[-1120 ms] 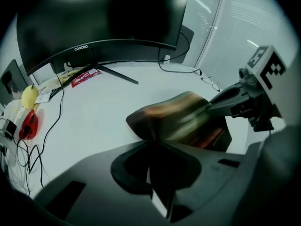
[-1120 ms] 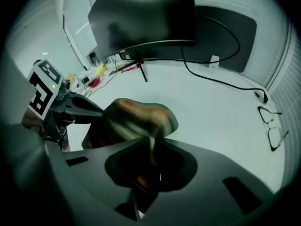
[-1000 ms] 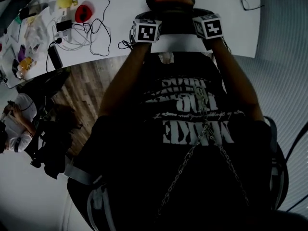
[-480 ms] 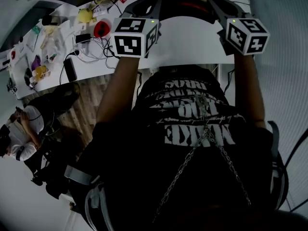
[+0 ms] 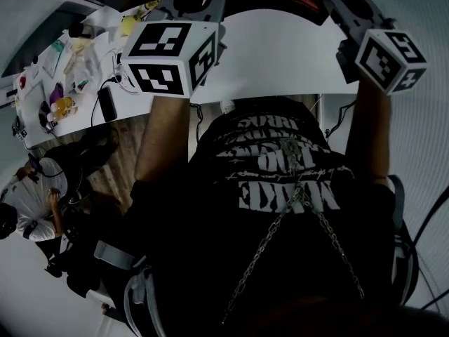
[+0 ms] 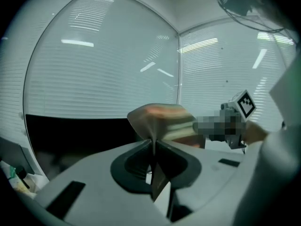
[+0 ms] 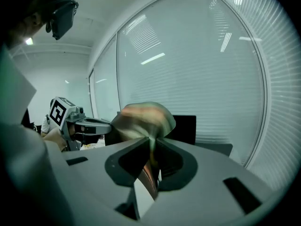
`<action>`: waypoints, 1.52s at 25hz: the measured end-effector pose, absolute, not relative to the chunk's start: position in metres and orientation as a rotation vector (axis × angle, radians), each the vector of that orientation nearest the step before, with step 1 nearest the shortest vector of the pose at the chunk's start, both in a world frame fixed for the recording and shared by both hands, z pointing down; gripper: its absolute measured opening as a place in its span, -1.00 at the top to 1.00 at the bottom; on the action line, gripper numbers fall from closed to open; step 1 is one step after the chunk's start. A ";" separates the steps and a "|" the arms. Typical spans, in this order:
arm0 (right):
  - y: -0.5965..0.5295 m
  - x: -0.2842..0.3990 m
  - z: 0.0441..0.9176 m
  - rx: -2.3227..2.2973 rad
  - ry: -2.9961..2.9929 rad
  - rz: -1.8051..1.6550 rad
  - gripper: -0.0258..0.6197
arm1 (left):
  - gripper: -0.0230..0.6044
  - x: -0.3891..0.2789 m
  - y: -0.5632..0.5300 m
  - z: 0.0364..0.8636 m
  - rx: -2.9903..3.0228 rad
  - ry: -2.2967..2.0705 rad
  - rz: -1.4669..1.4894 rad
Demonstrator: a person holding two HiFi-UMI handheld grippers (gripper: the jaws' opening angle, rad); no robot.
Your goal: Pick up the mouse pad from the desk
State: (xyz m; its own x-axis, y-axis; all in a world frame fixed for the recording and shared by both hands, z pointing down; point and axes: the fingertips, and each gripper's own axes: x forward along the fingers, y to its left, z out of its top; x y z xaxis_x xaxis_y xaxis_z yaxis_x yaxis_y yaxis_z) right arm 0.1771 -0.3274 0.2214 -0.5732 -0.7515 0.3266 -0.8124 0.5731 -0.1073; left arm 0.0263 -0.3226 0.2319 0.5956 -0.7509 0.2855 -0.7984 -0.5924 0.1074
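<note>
As grippers [image 6: 153, 144] [image 7: 151, 144] sit near-level, pinching mouse pad [image 6: 162, 121]

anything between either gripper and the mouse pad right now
Nothing visible does: the left gripper and the right gripper each pinch an edge of the mouse pad directly, held above the desk.

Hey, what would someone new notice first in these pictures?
The colourful mouse pad stands out, pinched at one side by the left gripper and at the other side by the right gripper, against bright window blinds. In the head view their marker cubes loom over the white desk.
</note>
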 end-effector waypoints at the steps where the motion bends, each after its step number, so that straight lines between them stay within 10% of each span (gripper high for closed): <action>1: -0.327 0.177 0.221 1.298 -2.562 0.365 0.79 | 0.80 0.026 -0.322 0.232 2.598 -1.284 0.313; 38: -0.303 0.254 0.629 0.983 -1.876 0.774 0.53 | 0.64 0.057 -0.271 0.667 1.926 -1.129 0.976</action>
State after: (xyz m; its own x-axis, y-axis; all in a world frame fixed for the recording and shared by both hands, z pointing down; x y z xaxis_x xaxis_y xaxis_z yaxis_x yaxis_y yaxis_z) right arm 0.2541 -0.3026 0.6286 -0.3217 -0.3260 0.8890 -0.8581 0.4972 -0.1282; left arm 0.0569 -0.2707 0.6669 0.3392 -0.3856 0.8580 -0.9048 -0.3835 0.1853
